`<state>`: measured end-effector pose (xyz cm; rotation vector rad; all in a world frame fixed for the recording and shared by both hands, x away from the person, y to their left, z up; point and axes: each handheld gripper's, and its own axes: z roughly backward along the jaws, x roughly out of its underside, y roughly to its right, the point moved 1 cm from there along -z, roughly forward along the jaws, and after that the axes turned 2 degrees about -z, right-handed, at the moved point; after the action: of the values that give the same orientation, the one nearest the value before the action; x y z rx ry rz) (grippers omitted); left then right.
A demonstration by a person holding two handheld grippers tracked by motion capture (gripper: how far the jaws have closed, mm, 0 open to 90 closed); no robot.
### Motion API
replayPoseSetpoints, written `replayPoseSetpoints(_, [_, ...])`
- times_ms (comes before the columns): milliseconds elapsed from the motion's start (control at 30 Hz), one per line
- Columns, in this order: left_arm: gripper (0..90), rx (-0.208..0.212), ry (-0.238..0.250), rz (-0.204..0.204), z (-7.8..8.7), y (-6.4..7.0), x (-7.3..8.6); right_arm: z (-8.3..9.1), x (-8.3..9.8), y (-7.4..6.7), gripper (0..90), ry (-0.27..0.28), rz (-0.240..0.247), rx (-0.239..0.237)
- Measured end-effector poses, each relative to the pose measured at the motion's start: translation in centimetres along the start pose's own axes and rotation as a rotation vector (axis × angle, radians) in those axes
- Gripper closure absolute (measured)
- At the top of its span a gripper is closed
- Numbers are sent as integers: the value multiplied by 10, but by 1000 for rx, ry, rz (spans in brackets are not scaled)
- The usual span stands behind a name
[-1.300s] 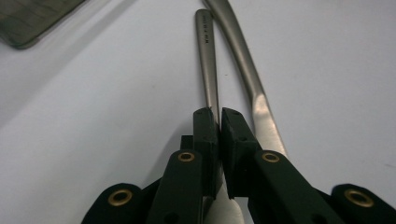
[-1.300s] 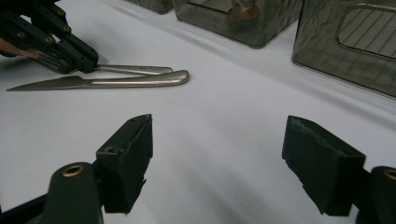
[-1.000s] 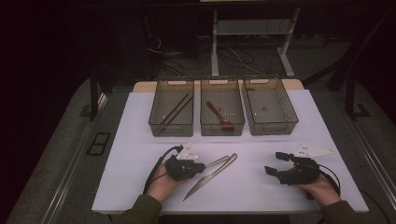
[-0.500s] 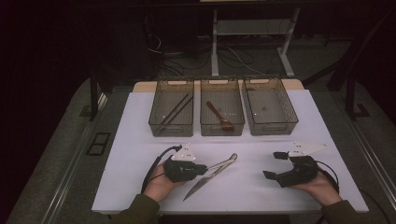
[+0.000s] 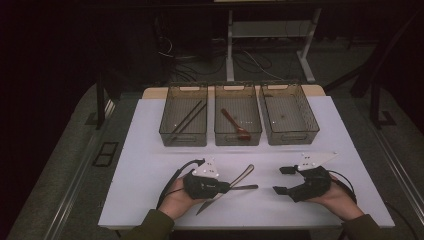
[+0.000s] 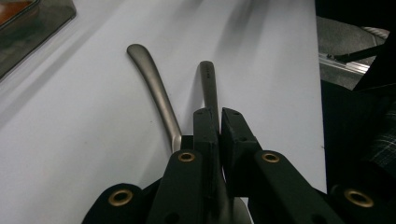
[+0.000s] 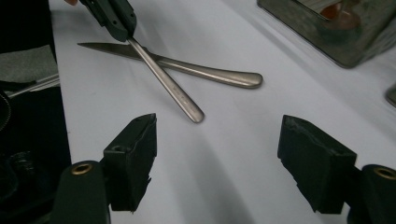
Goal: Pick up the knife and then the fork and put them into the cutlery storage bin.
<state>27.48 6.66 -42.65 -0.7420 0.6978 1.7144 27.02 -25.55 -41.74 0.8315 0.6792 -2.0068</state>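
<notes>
Lifting the straight utensil (image 6: 208, 81), clamped in the left claw (image 6: 219, 116), needs a level rise clear of the crossing knife (image 7: 187, 66), while the right claw (image 7: 229, 154) waits open.

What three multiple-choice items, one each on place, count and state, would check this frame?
1. Where does the red spoon lie?
A. left bin
B. middle bin
C. on the white table

2. How many clear bins stand in the row?
A. two
B. three
C. four

3. How do the right gripper's jaws stand?
A. wide apart, holding nothing
B. shut on a knife
C. shut on a spoon

Answers:
1 B, the high view shows it inside the centre bin.
2 B, three stand side by side.
3 A, bare table shows between them; the left gripper holds the metal utensil.
</notes>
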Motion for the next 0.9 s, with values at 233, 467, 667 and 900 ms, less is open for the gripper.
replayPoseSetpoints(233, [841, 39, 38, -41, 2, 8, -9, -10, -20, -13, 325, 13, 58, -106])
replayPoseSetpoints(467, [841, 84, 55, -74, 1, 17, -15, -28, -35, -27, 427, -50, 123, -207])
replayPoseSetpoints(667, [841, 109, 55, -115, -1, 22, -20, -46, -46, -36, 456, -103, 235, -259])
replayPoseSetpoints(900, [841, 111, 57, -140, -2, 25, -22, -65, -53, -48, 554, -183, 315, -304])
